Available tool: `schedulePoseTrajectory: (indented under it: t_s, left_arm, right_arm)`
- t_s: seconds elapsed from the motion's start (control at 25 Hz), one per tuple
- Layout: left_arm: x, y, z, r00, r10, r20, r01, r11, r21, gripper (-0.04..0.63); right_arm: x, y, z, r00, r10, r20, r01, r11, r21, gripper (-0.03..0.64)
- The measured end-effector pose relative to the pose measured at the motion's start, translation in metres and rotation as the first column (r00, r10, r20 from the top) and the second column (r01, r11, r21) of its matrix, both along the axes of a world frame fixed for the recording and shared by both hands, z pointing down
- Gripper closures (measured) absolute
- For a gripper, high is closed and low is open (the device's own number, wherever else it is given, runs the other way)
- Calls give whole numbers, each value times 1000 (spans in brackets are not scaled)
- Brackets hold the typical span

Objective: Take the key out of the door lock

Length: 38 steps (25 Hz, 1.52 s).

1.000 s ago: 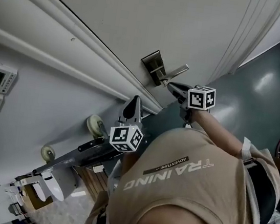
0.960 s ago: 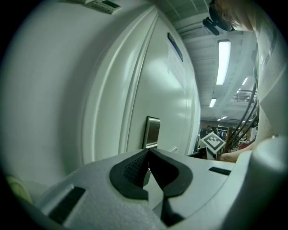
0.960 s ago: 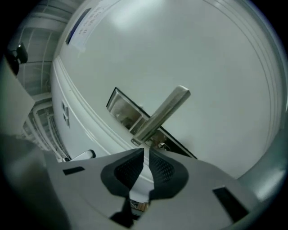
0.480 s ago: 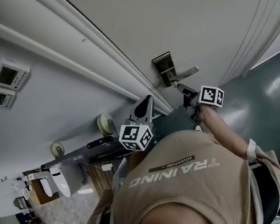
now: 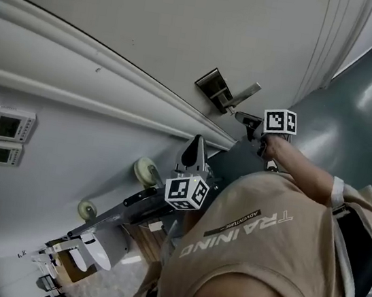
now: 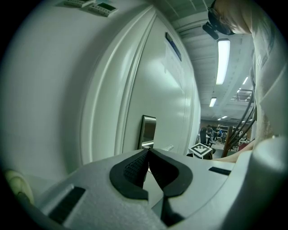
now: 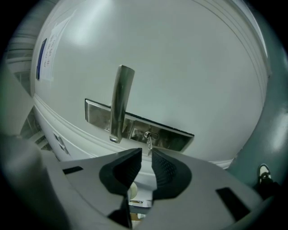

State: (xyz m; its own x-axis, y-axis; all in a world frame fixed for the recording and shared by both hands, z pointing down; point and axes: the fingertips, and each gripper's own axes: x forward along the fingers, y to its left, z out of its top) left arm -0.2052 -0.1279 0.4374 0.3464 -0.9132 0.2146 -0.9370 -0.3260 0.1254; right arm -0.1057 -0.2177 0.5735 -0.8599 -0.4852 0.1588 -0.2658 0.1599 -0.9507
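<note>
A small silver key [image 7: 148, 141] sticks out of the metal lock plate [image 7: 164, 137] on the white door, just right of the lever handle [image 7: 119, 103]. My right gripper [image 7: 146, 156] is open by a narrow gap right under the key, whose end hangs at the gap's mouth without being clamped. In the head view the right gripper [image 5: 243, 117] points at the lock plate [image 5: 210, 86] below the handle [image 5: 246, 94]. My left gripper [image 5: 197, 144] is held lower, near the door frame, with nothing in it. Its jaws meet at the tip in the left gripper view [image 6: 148, 152].
The moulded door frame [image 5: 114, 76] runs beside the lock. Two wall control panels [image 5: 8, 128] sit on the left. A wheeled trolley with pale castors [image 5: 146, 171] stands under my left arm. The green floor [image 5: 366, 87] lies to the right.
My right gripper has moved in closer to the lock plate and now sits just under the key. The left gripper has stayed low by the frame.
</note>
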Motion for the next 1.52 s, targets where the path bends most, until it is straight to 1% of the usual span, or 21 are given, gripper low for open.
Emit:
schedulePoseTrajectory:
  t_s: [0.08,0.12,0.4,0.52,0.68,0.84,1.0,1.16,1.32,1.52]
  left_arm:
    - [2,3,3,1000,6,-3,-6,1000,-12,589]
    - [2,2,4,1000,8,-6,-8,1000,-15,589]
    - [-2,-2,3,999,3,-32,-3,1000,-18,589]
    - [-5,-11,0,999,8,-43,-8,1000,0,589]
    - [-13,-10,-2,998,-22,-66,23,1000,9,589]
    - [-17,-13,-6,997,-24,-73,26,999,29,589]
    - [-22,-11,-5,996,-41,-82,43,999,30,589]
    - [-23,-9,-2,994,-59,-94,62,998,24,589]
    - [-25,-10,-3,992,-76,-103,79,997,27,589]
    - [-28,-12,-6,991,-92,-96,95,995,28,589]
  right_arm:
    - [-1,2,3,1000,6,10,-6,1000,-18,520]
    - [-1,2,4,1000,11,17,-10,1000,-28,518]
    - [-6,-2,10,999,14,30,-12,998,-64,518]
    - [-11,-12,8,999,16,36,-13,997,-74,518]
    - [-16,-13,5,999,16,32,-14,997,-80,518]
    - [-18,-17,3,999,-7,37,10,998,-67,519]
    - [-21,-17,6,998,2,62,4,996,-88,520]
    - [-27,-20,8,996,-4,90,13,995,-103,540]
    - [-30,-23,11,995,16,100,-3,993,-121,577]
    - [-30,-25,11,993,12,120,1,994,-106,584]
